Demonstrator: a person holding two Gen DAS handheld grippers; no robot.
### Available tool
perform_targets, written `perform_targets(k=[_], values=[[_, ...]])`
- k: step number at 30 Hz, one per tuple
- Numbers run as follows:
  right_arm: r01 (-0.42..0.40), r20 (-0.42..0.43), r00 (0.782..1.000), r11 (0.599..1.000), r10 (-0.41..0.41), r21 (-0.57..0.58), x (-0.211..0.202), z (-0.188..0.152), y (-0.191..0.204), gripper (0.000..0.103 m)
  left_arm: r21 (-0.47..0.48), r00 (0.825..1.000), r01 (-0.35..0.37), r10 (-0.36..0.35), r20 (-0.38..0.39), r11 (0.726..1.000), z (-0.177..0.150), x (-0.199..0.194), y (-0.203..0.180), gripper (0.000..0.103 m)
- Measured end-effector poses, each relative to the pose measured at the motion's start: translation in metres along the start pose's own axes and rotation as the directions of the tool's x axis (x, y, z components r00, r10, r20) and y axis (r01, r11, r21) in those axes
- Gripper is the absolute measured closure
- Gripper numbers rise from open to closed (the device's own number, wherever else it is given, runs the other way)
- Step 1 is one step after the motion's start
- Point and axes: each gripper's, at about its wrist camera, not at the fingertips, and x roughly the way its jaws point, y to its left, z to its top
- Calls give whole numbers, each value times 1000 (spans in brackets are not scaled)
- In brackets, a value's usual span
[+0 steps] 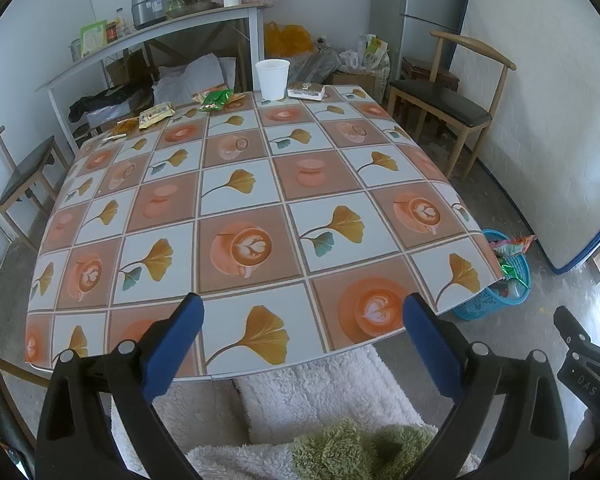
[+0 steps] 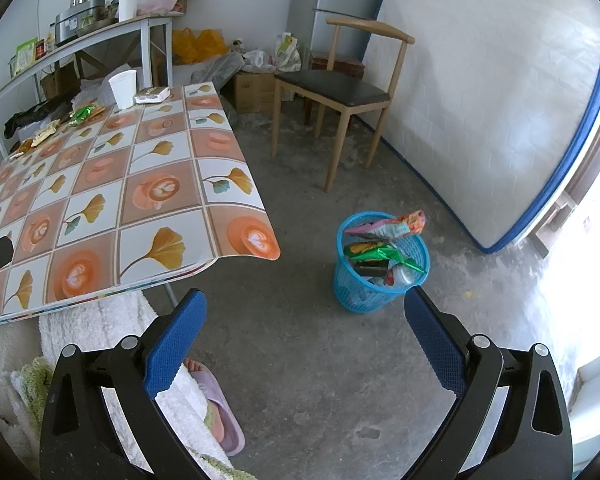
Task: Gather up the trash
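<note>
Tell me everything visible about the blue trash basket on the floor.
The blue trash basket is a round, open-mesh basket that looks like plastic, wider at the rim than at the base. It stands upright on the bare grey concrete floor, beside the table's near right corner and apart from it. It is partly filled with crumpled wrappers: a pink and orange packet pokes above the rim, and a green foil wrapper lies across the top. Neither hand-held gripper touches it.

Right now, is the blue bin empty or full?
Nearly full: the blue bin holds wrappers piled to its rim, one sticking out.
</note>
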Motion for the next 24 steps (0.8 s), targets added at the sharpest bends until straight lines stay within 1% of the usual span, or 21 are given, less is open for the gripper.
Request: perform_targets(k=[24], values=[[3,-2,1000,1000,-3,2,-1,5,2,8,2,1000,-1,1,1,1000,0,-1,1,6]])
